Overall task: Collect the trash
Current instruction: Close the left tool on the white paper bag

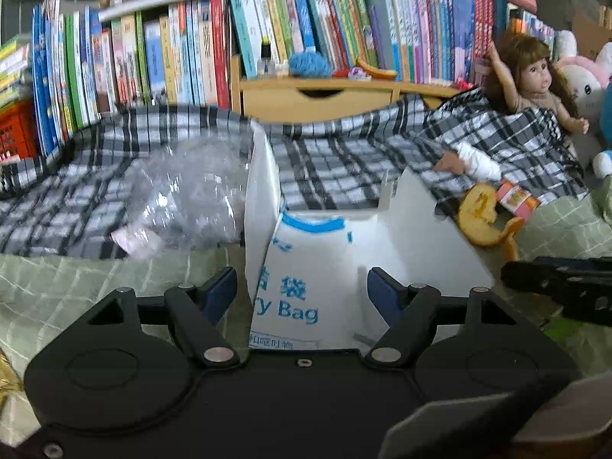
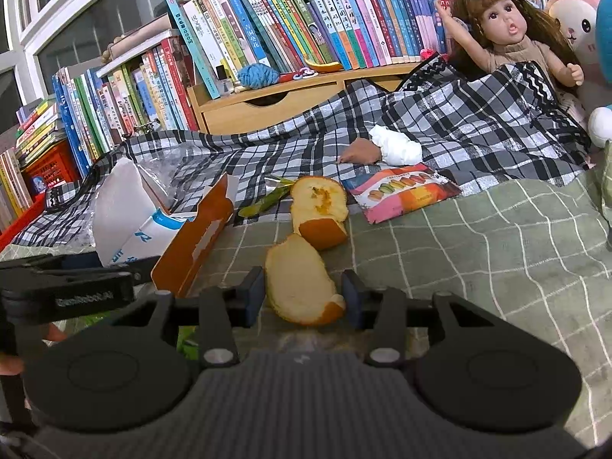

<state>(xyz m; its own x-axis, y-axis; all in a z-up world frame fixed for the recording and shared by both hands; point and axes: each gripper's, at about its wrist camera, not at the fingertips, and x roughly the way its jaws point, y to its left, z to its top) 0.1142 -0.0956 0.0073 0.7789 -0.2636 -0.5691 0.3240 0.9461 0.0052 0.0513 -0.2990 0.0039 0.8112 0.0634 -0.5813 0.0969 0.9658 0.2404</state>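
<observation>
A white paper bag (image 1: 325,267) with blue print stands open on the green checked bedspread (image 1: 76,290). My left gripper (image 1: 302,287) is open, its fingers on either side of the bag's near wall. In the right wrist view the bag (image 2: 122,210) shows an orange-brown flap. A curved piece of orange peel (image 2: 302,287) sits between the pads of my right gripper (image 2: 303,294), which is shut on it. A second orange peel (image 2: 319,206) lies just beyond. Further back are a macaron snack wrapper (image 2: 401,191), a crumpled white tissue (image 2: 396,145) and a green scrap (image 2: 264,199).
A black-and-white plaid cloth (image 2: 459,122) covers the back of the bed, with crumpled clear plastic (image 1: 183,191) on it. A doll (image 2: 505,38) and plush toys (image 2: 573,19) sit at the right. Rows of books (image 1: 306,11) and a wooden drawer unit (image 1: 317,95) stand behind.
</observation>
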